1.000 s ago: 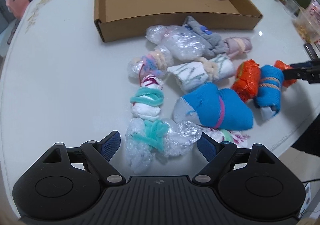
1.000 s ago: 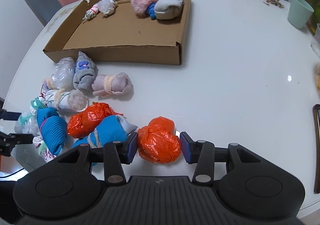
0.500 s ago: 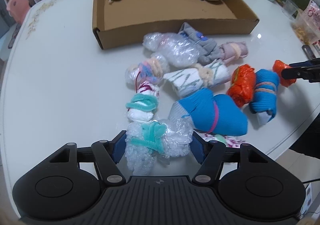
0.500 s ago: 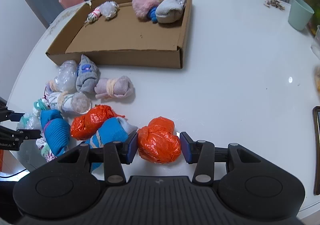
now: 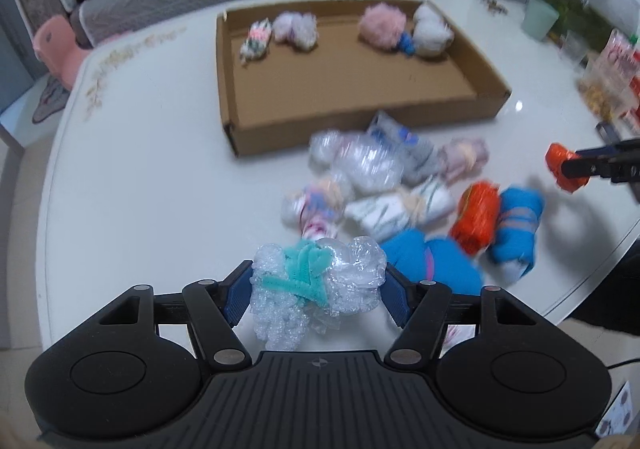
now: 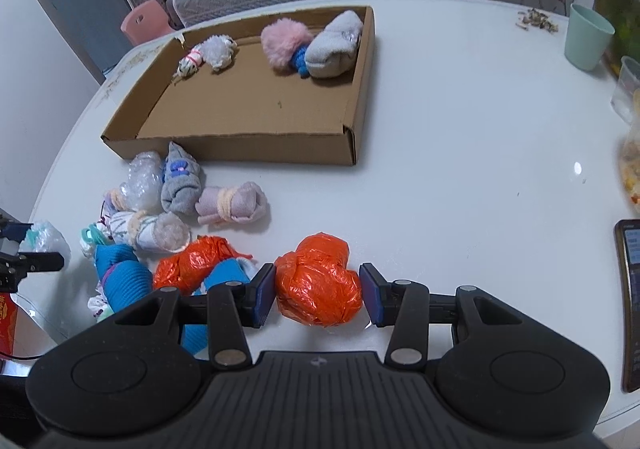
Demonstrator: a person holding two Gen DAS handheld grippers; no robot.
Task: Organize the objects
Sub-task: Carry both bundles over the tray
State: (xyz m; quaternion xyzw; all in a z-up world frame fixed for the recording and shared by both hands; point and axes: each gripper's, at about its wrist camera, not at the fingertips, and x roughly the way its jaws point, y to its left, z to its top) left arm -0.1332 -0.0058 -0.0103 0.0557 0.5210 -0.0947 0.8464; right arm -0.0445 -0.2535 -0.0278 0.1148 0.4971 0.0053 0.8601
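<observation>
Left claw [image 5: 316,291] pinches clear plastic bundle [image 5: 316,285], right claw [image 6: 318,295] pinches orange bundle [image 6: 320,281], both off the worktop [image 6: 460,169]; cardboard tray [image 5: 360,129] lies ahead, its long axis crosswise to left claw, which looks nearer.

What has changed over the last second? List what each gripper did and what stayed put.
The left gripper closed its fingers on the clear plastic bundle with the teal tie and lifted it off the table; its view rose and tilted toward the cardboard box. The right gripper, already shut on the orange bundle, raised it slightly. The bundles in the box and the pile on the table stayed put.
</observation>
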